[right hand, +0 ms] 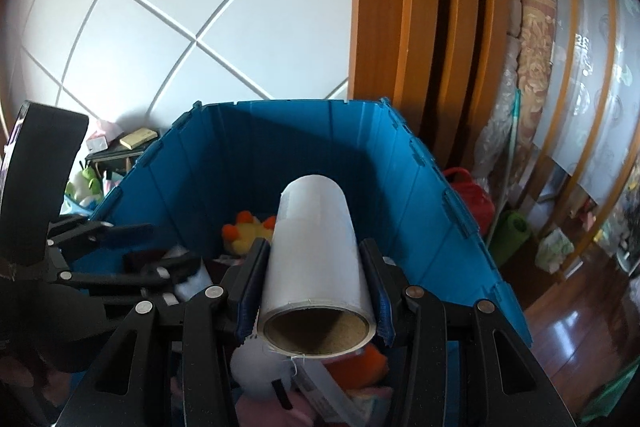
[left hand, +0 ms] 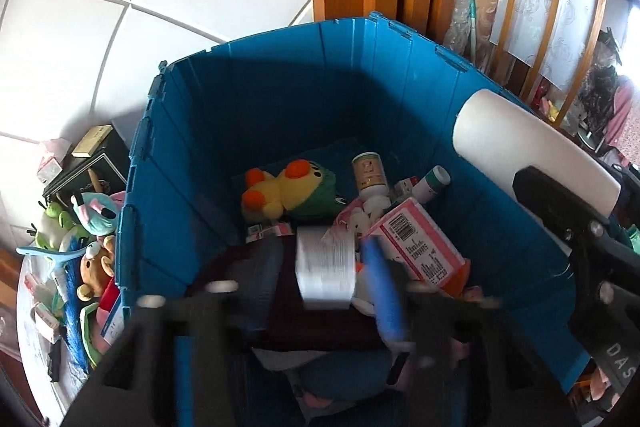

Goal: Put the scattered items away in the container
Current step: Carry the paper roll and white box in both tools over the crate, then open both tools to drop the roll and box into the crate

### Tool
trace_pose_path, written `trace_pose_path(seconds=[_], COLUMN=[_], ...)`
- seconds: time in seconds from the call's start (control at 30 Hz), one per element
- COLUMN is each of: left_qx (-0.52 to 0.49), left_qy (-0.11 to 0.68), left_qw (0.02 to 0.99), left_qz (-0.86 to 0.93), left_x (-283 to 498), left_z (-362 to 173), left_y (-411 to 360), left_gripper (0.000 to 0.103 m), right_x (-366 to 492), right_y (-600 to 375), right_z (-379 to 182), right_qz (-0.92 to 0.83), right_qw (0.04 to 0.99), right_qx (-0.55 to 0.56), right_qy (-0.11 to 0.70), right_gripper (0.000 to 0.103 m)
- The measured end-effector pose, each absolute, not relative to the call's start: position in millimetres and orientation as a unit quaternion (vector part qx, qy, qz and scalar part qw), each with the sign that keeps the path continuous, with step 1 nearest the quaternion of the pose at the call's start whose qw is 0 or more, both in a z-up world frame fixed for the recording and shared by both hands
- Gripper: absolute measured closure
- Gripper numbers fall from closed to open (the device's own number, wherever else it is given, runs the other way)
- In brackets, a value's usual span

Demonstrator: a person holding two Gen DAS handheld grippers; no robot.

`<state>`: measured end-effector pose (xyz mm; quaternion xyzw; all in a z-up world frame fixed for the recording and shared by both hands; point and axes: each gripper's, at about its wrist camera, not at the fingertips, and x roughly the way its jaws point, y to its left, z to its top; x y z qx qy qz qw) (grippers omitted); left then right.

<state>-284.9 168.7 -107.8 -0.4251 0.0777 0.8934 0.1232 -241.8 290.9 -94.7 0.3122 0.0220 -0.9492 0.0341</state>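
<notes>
A: Where is the white roll?

B: The white roll sits pinched between the fingers of the right gripper, held lengthwise above the open blue bin. Its cardboard core faces the camera.

A: And the left gripper?

B: The left gripper hangs blurred over the bin with its fingers apart and a small white box between them; contact is unclear. Below lie a yellow duck toy, a pink box and a bottle. Plush toys crowd outside the bin's left wall.

A lived-in home: white tiled wall, wooden door frame, polished wood floor, plush toys piled left.
</notes>
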Motion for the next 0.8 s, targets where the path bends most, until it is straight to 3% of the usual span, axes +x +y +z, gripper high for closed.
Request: trace_pose_path(seconds=[0.4,0.5,0.57,0.8], left_qx=[-0.409,-0.404,-0.402,-0.373], left_qy=[0.072,0.075,0.072,0.056], left_qw=[0.114,0.112,0.112,0.119], left_qz=[0.903,0.905,0.906,0.918], left_x=[-273.2,-269.9,-266.7,-239.1], left_z=[-101.7,-100.4,-98.8,-86.7], left_y=[155.9,152.5,150.0,137.2], left_gripper=[0.021,0.021,0.021,0.021], right_x=[-248.0,-247.2,-245.0,-217.7], right_y=[287.3,284.9,283.2,287.3], right_z=[-87.8,-86.1,-85.6,-82.7], right_qz=[-0.952,-0.952,-0.952,-0.956], right_qw=[0.041,0.044,0.045,0.050], right_qx=[0.302,0.302,0.303,0.288], right_qy=[0.016,0.012,0.012,-0.003], right_gripper=[0.055,0.048,0.034,0.022])
